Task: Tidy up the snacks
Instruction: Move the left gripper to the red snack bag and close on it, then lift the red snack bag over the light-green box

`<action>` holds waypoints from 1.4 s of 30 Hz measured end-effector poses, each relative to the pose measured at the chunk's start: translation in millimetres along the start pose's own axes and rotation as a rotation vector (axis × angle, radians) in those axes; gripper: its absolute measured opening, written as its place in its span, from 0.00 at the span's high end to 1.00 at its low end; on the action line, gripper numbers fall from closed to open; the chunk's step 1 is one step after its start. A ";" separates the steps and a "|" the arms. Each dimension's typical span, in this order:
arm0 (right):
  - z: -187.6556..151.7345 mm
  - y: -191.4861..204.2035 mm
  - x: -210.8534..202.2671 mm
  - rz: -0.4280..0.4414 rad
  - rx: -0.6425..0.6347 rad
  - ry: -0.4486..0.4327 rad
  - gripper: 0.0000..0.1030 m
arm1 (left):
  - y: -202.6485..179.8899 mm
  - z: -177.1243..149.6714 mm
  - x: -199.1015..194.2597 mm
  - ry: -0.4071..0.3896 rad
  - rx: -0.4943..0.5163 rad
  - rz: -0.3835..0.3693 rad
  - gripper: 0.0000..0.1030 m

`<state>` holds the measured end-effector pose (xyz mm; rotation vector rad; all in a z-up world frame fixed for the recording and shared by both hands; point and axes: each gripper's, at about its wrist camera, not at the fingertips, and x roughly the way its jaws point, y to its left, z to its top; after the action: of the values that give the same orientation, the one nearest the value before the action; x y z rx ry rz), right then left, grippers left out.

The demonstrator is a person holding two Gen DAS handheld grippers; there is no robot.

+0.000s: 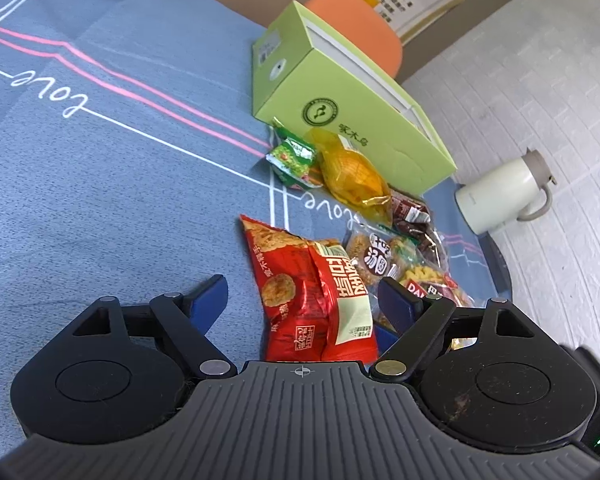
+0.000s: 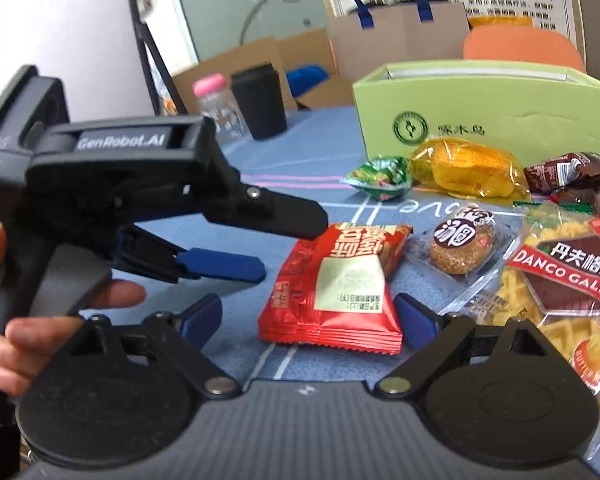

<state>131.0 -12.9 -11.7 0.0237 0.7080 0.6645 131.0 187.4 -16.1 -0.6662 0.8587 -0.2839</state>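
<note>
Both grippers, left (image 1: 302, 300) and right (image 2: 308, 316), are hovering with jaws apart around the red packet (image 2: 336, 280) lying free on the cloth (image 1: 100, 180), near the green box (image 2: 488, 112), seemingly the sorting target

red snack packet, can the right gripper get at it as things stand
Probably yes. The red snack packet lies flat on the cloth directly ahead of the right gripper, whose jaws stand open and empty. The left gripper hovers close beside, not across it.

We note the left gripper (image 2: 260, 248): black housing, blue fingers (image 2: 220, 265), silver screws, white "GenRobot.AI" lettering; ribbed grey base.
</note>
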 end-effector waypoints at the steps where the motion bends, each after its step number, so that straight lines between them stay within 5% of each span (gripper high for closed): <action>1: 1.6 2.6 -3.4 -0.007 -0.023 -0.018 0.09 | -0.5 0.4 0.2 0.003 0.002 -0.003 0.33; 4: 3.8 13.0 -6.8 -0.078 -0.136 -0.032 0.09 | -4.8 -0.2 -1.4 0.005 0.026 -0.029 0.33; 11: -3.7 8.3 10.0 -0.054 -0.148 0.001 0.20 | -15.4 -9.8 9.7 0.043 0.099 -0.030 0.34; 13: -4.7 10.0 9.1 -0.026 -0.165 -0.005 0.34 | -19.8 -13.8 10.9 0.024 0.131 -0.001 0.44; 15: -3.7 11.8 4.7 -0.031 -0.170 -0.011 0.34 | -26.7 -16.8 10.3 0.009 0.171 0.069 0.65; 21: 11.1 11.6 -20.6 -0.037 -0.160 -0.087 0.28 | -38.7 -8.7 -3.5 -0.031 0.138 -0.003 0.69; 32: 112.1 -11.2 -9.2 -0.125 -0.322 -0.245 0.24 | -101.8 84.5 1.0 -0.215 0.252 -0.037 0.66; 40: 187.2 -56.6 54.1 -0.107 -0.320 -0.217 0.22 | -110.4 178.3 53.2 -0.242 0.271 0.031 0.65; 42: 194.9 -69.9 76.2 -0.073 -0.293 -0.175 0.14 | -103.9 187.9 72.4 -0.228 0.275 0.062 0.62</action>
<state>331.6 13.5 76.2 -0.2110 0.4360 0.6813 325.3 152.7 95.2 -0.4054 0.6063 -0.2589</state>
